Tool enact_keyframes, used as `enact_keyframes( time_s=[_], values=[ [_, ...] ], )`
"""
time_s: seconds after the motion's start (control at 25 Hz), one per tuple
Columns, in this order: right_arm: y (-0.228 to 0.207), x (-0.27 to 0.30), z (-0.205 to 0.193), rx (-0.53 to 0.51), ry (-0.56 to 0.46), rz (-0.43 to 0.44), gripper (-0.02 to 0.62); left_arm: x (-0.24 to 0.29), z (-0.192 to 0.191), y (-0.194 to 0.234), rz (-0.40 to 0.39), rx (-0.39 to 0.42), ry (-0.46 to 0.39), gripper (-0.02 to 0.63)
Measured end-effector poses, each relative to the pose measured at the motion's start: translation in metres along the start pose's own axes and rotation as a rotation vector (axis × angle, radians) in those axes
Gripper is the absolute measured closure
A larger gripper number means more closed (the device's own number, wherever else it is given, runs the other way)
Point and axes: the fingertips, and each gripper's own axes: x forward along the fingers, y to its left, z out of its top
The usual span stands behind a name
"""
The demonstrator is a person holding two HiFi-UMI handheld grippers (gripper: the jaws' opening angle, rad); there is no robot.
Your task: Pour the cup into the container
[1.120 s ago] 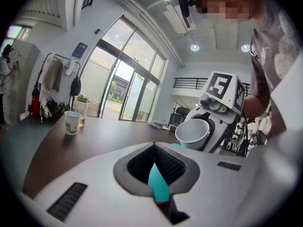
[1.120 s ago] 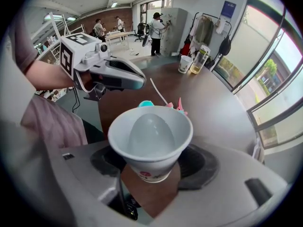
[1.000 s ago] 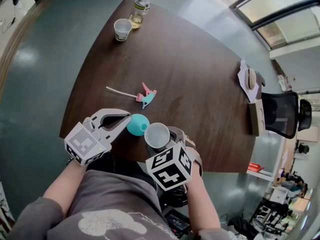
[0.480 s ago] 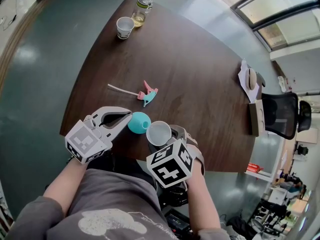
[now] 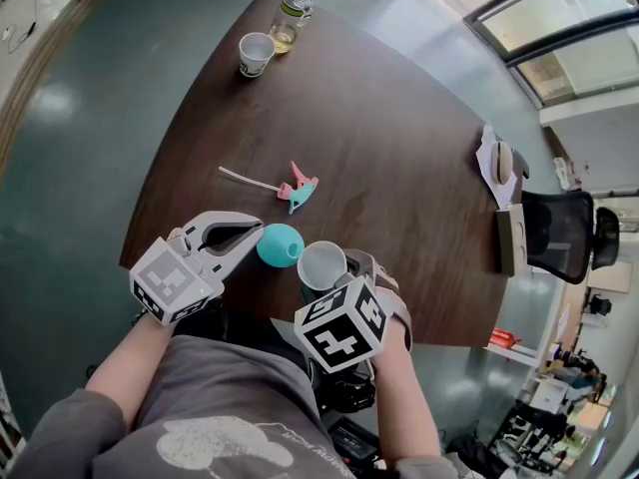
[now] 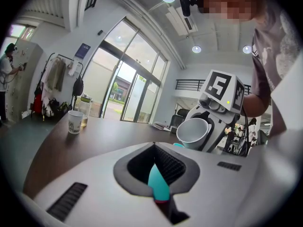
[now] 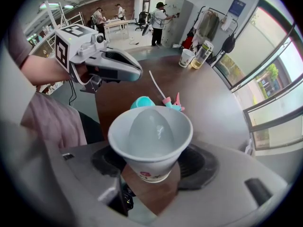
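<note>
Teal container pinched, white cup poised at its rim

White paper cup [image 7: 150, 138] sits clamped between the spread jaws of the right gripper [image 7: 151, 174], its mouth leaning toward the left gripper [image 6: 158, 193]. That one has its jaws pressed together on the thin edge of the teal container [image 5: 279, 244]. Seen from the head camera, the container lies at nine o'clock of the cup, just beside it, at the near edge of the dark wooden table [image 5: 399, 168]. A second cup [image 5: 256, 54] and a bottle [image 5: 290, 15] stand well apart at the eleven o'clock end, with a pink-and-teal clip [image 5: 297, 188] between.

Likely the pour is about to begin. The container's mouth is small, so a fast tilt or a lip off-centre would send the contents onto the table or the person's lap. Held only by its edge, the container could also swivel under the added weight, and a harder squeeze might buckle the soft cup
</note>
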Motion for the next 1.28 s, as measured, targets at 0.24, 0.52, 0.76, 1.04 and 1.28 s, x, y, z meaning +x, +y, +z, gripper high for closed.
enact_keyframes(
  time_s=[0.24,0.52,0.76,1.04,1.28],
  values=[
    [-0.0003,0.0007,0.0023,-0.004,0.01,0.002,0.305,0.0012,-0.0019,0.0004,-0.006,-0.009,0.002,0.6],
    [0.0017,0.0024,0.0014,-0.01,0.031,0.01,0.305,-0.0006,-0.0026,0.0046,-0.006,-0.011,0.003,0.6],
    [0.0009,0.0038,0.0039,-0.017,0.042,0.01,0.305,-0.0004,-0.0044,0.0058,-0.015,-0.011,0.006,0.6],
    [0.0012,0.0043,0.003,-0.022,0.062,0.016,0.305,0.0006,-0.0023,0.0071,-0.017,-0.015,0.003,0.6],
    [0.003,0.0038,0.0014,-0.032,0.076,0.016,0.305,0.0011,-0.0028,0.0075,-0.016,-0.017,-0.003,0.6]
  ],
)
